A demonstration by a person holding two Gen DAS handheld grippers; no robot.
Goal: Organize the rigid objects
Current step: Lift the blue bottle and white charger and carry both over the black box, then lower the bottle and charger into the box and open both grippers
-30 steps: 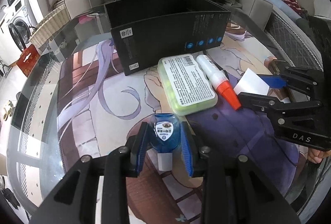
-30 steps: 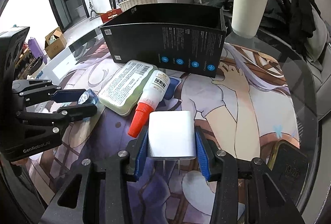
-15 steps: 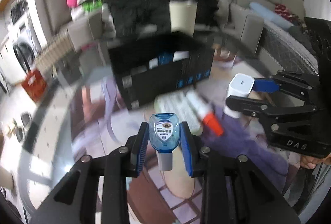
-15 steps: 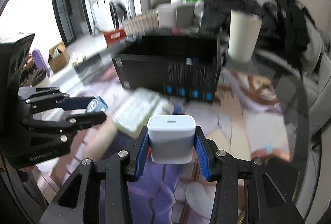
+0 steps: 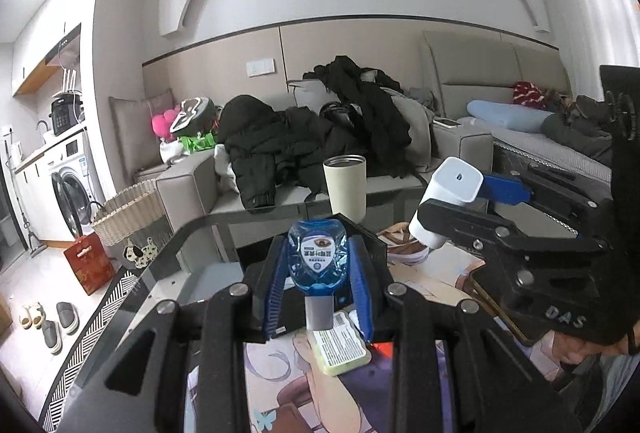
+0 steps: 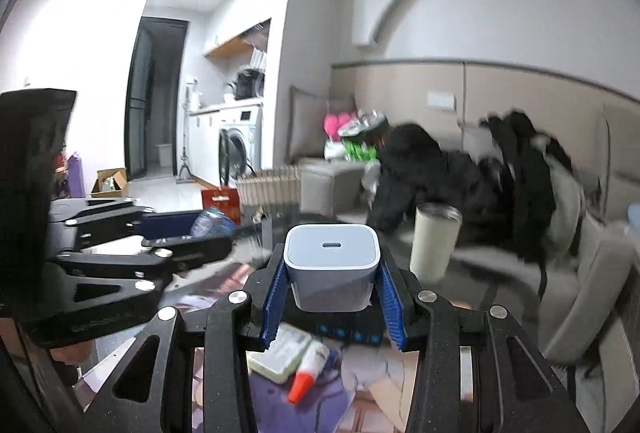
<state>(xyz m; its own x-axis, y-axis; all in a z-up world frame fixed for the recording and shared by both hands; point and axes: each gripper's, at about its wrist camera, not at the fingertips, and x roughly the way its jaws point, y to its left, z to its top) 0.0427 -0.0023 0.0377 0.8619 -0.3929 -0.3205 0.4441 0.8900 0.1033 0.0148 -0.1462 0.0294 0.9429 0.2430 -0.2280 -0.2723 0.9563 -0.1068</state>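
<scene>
Firmly, left tongs (image 5: 318, 287) clamp bottle (image 5: 317, 259).

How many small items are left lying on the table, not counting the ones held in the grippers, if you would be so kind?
2: the green case and the glue bottle beside it, both lying before the black box. The grippers' bodies block much of the table, so more may be hidden.

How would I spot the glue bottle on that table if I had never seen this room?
Start at the table with the cartoon-print mat in front of the grey sofa, and find the black box on it. Just in front of that box lies a pale green case. The glue bottle lies beside the case; only it has a bright orange-red pointed cap.
</scene>
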